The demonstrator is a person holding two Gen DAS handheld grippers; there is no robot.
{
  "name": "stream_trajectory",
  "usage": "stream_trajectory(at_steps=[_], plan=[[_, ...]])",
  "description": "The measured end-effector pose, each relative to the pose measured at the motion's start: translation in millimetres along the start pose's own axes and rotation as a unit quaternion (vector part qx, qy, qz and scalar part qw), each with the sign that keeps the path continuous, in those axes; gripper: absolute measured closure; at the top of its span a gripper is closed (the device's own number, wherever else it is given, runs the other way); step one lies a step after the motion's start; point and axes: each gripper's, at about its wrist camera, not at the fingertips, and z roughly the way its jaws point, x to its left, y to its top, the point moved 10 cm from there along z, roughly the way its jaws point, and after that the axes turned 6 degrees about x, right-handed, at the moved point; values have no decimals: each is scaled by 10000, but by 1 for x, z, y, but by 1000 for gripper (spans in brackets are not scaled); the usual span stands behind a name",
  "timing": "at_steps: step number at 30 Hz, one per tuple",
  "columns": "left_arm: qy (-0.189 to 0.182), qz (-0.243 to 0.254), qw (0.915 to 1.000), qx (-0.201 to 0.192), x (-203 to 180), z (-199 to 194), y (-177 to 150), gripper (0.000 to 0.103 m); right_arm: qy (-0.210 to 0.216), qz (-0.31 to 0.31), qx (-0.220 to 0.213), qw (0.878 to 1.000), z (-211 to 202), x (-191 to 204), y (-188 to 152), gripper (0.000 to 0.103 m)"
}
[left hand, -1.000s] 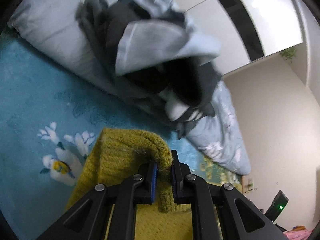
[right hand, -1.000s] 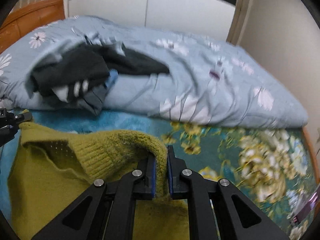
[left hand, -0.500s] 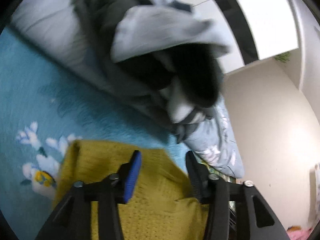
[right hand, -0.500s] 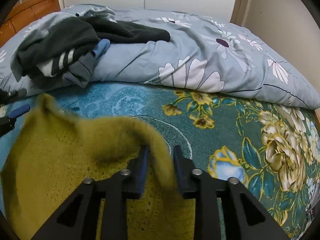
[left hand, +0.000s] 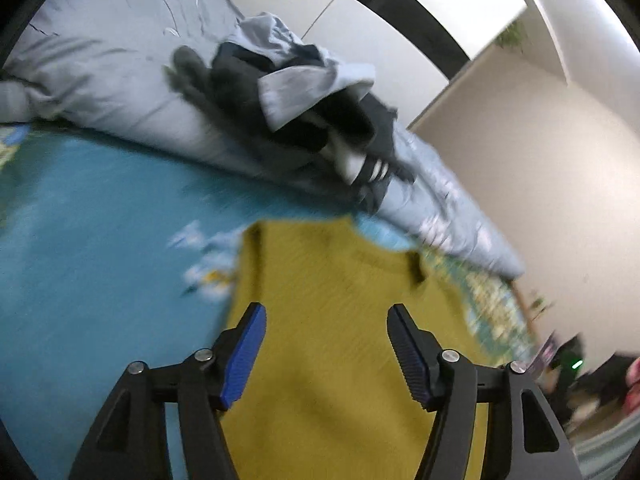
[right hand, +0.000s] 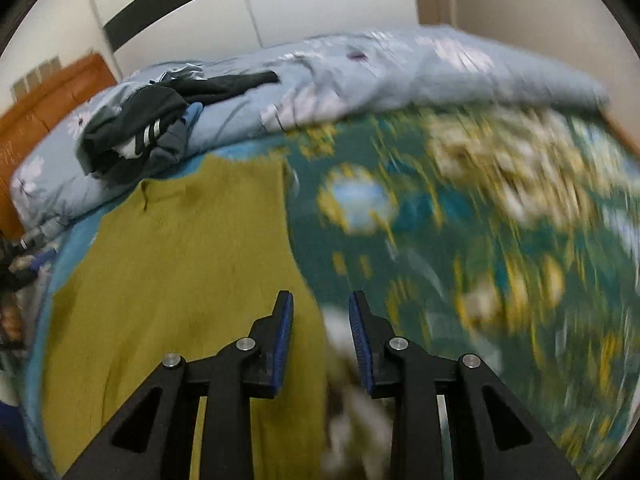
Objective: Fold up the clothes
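Tongs of the left hand (left hand: 324, 354) are spreading wider at this moment, released, with nothing pinched between the blue pads; the mustard knitted sweater (left hand: 340, 320) is lying flat on the bed beneath them. To its left, the teal floral bedspread (left hand: 100, 248) is showing bare, and along the bed's far edge a pale blue quilt (left hand: 120, 80) is carrying a heap of dark and light clothes (left hand: 296, 112) awaiting their turn.

Tongs of the right hand (right hand: 321, 330) are standing partly apart, also released, hovering above the sweater's right-hand edge where it is meeting the bedspread (right hand: 480, 240); no fabric is sitting between the pads. In this view the sweater (right hand: 180, 260) is spreading out towards the quilt (right hand: 400, 68), its neckline nearest the clothes heap (right hand: 140, 120).

Handling, as a judgement: the knit is appearing soft, thick and light, likely to sag and stretch when lifted, though unlikely to slip from ribbed pads. Taking hold at two matching points along a side edge or the hem is looking soundest, pinching a full fold of knit.
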Motion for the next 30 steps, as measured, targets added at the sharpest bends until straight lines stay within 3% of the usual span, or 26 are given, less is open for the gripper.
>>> stream_trajectory(at_steps=[2, 5, 9, 13, 20, 24, 28, 30], plan=[[149, 31, 9999, 69, 10, -6, -23, 33, 232, 66, 73, 9997, -8, 3, -26, 73], [189, -317, 9992, 144, 34, -18, -60, 33, 498, 78, 171, 9986, -14, 12, -58, 73], [-145, -654, 9973, 308, 42, -30, -100, 33, 864, 236, 198, 9958, -25, 19, -95, 73], [-458, -621, 9955, 558, 26, -32, -133, 33, 1298, 555, 165, 9898, -36, 24, -116, 73], [-710, -642, 9930, 695, 2, -41, -165, 35, 2035, 976, 141, 9741, -56, 32, -150, 73], [-785, -815, 9911, 702, 0, -51, -176, 36, 2211, 1088, 124, 9691, -66, 35, -169, 73], [-651, -937, 9910, 705, 6, -58, -185, 59, 2347, 1325, 22, 9630, -70, 36, -175, 74], [-625, -1061, 9903, 649, 12, -62, -190, 71, 2392, 1464, -30, 9599, -68, 38, -170, 85]])
